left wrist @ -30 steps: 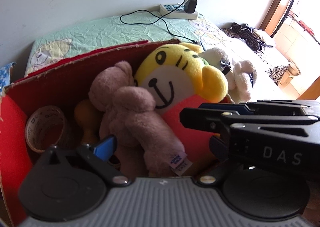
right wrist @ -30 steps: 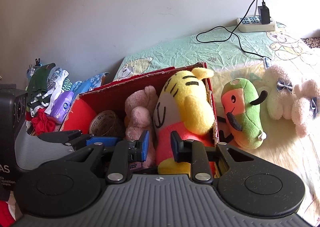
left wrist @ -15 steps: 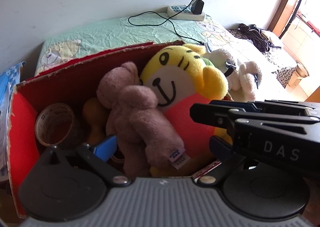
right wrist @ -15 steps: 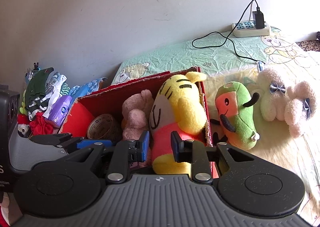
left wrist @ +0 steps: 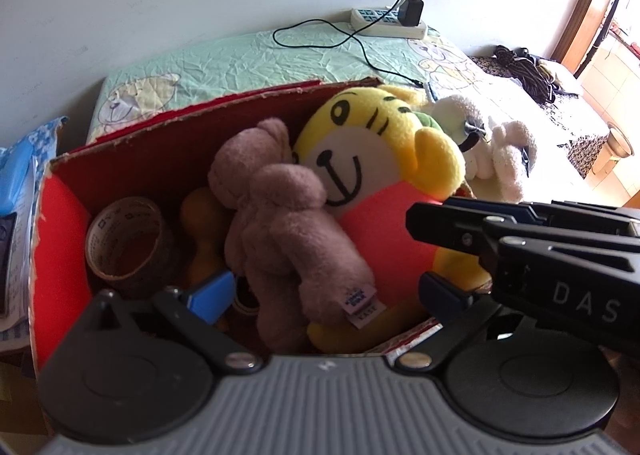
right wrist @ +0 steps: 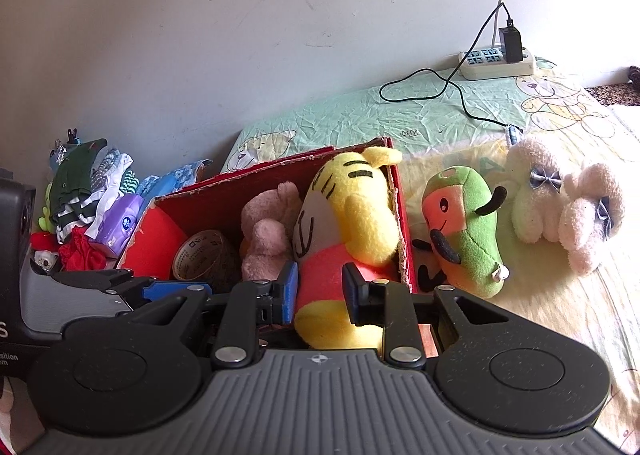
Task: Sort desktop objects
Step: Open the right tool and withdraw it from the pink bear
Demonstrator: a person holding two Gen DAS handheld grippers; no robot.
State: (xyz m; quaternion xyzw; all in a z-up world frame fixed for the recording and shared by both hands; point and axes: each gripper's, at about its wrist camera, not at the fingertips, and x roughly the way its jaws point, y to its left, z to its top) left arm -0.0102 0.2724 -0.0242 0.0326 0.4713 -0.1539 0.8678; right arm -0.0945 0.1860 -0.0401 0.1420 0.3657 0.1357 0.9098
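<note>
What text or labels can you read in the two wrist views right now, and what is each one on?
"DAS": white letters on the black body of the right gripper.
Pink plush's sewn tag: printed, too small to read.
Tape roll: repeated print, too blurred to read.
Purple tissue pack: round blue logo, unreadable.
Black device at left edge: cut-off white letters, not readable as words.

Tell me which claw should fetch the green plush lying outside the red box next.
Right, probably. The right claw is open and empty, and the green plush lies in plain view just right of the red box. From the left claw, also open, the yellow tiger plush hides nearly all of it.
</note>
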